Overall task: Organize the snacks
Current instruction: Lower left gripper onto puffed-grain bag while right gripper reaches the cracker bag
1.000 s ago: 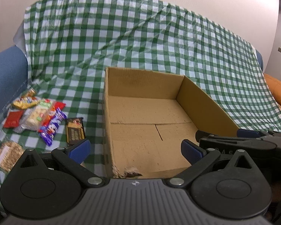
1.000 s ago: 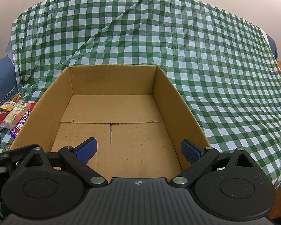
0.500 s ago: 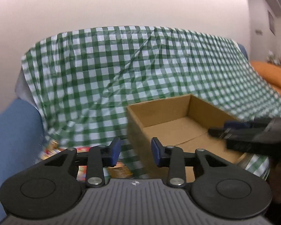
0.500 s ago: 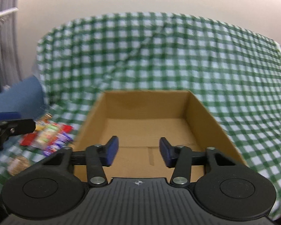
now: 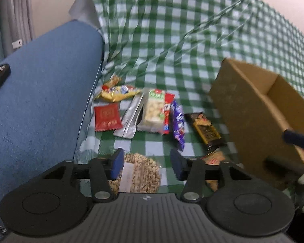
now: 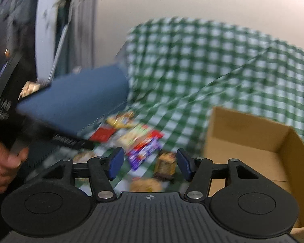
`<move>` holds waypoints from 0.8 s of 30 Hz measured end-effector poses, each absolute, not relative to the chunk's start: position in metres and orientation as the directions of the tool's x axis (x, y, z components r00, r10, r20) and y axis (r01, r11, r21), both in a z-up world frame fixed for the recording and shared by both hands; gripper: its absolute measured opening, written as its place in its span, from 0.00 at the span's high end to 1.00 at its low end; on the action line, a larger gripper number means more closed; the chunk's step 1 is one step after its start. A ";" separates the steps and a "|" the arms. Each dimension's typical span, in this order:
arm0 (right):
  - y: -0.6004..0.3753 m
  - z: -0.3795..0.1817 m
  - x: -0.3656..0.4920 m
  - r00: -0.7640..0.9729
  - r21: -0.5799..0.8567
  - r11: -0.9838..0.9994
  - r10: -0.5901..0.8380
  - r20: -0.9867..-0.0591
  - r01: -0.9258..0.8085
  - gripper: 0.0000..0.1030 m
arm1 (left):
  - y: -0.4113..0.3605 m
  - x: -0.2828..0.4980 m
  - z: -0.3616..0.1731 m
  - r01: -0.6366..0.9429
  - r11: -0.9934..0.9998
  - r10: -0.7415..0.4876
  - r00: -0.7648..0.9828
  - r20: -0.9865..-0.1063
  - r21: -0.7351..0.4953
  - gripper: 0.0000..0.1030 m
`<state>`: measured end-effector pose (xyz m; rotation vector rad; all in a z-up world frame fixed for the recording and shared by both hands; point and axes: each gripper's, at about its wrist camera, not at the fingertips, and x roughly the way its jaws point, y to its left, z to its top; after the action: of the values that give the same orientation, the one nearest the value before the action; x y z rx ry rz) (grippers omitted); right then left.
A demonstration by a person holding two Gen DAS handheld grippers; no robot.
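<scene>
Several snack packets lie on the green checked cloth (image 5: 172, 40): a yellow packet (image 5: 117, 93), a red one (image 5: 107, 117), a silver one (image 5: 131, 117), a nut bar (image 5: 154, 109), a purple packet (image 5: 178, 123) and a dark chocolate bar (image 5: 206, 129). A round seed cracker (image 5: 139, 174) lies just below my left gripper (image 5: 147, 164), whose jaws are opening with nothing pressed between them. The empty cardboard box (image 5: 259, 109) stands to the right. My right gripper (image 6: 150, 165) hovers over the blurred snack pile (image 6: 143, 145) beside the box (image 6: 253, 141); its jaws are opening and empty.
A blue sofa armrest (image 5: 40, 93) borders the snacks on the left. A person's hand (image 6: 4, 162) grips the left tool at the left edge of the right wrist view. The right tool's finger (image 5: 298, 139) crosses the box front. A curtain (image 5: 14, 10) hangs behind.
Both views have swung left from the box to the snack pile. Each gripper's jaws narrowed half a second ago and now stand wider again. The left gripper has dropped closer to the cloth.
</scene>
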<state>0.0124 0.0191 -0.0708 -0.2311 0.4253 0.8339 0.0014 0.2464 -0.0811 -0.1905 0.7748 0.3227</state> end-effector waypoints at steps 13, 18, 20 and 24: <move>0.095 -0.152 0.035 0.595 -0.266 0.617 0.418 -0.687 -0.741 0.25 | 0.260 0.036 -0.127 -0.392 0.919 0.191 0.515 -0.836 -0.031 0.12; 0.107 -0.174 0.051 0.574 -0.273 0.620 0.356 -0.738 -0.736 0.26 | 0.266 0.053 -0.146 -0.400 0.917 0.171 0.415 -0.894 -0.011 0.11; 0.105 -0.173 0.050 0.573 -0.273 0.618 0.359 -0.737 -0.737 0.29 | 0.267 0.057 -0.151 -0.392 0.920 0.158 0.395 -0.905 -0.010 0.11; 0.103 -0.169 0.047 0.560 -0.262 0.601 0.384 -0.734 -0.755 0.51 | 0.265 0.057 -0.152 -0.379 0.925 0.160 0.387 -0.908 0.001 0.18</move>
<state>0.0467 0.1029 -0.1686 -0.6103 0.6817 0.7226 0.0566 0.2648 -0.1524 -0.2204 1.1244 0.3467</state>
